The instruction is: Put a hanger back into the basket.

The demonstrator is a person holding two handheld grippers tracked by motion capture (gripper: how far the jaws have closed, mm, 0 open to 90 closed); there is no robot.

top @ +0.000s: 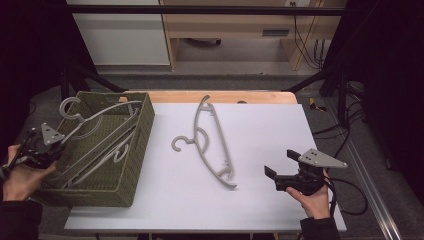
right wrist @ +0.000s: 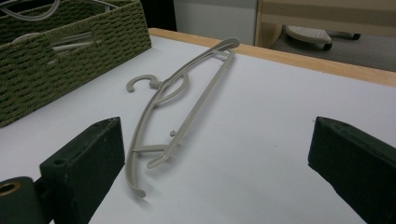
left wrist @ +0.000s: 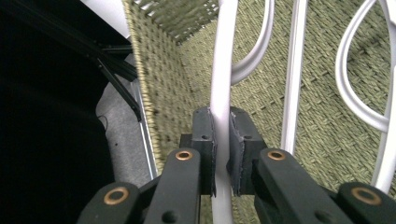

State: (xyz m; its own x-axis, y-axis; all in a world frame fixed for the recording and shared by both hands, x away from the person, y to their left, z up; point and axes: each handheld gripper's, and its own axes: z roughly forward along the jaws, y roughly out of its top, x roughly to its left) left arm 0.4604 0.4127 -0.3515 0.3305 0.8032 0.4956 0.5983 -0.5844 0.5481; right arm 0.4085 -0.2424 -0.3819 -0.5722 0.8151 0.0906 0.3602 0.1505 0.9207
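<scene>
White tabletop (top: 260, 150), green woven basket (top: 142, 127) sitting at its left edge.
Left claw (left wrist: 221, 154) clamping a pale hanger bar (left wrist: 223, 70) inside the basket — right claw (right wrist: 215, 163) hovering wide apart, near a grey hanger (top: 212, 142) lying flat mid-tabletop.

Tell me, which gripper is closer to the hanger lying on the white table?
Right. The right gripper sits just beside the lower end of the loose hanger, jaws open toward it. The left gripper is off at the green basket, gripping another hanger inside.
</scene>
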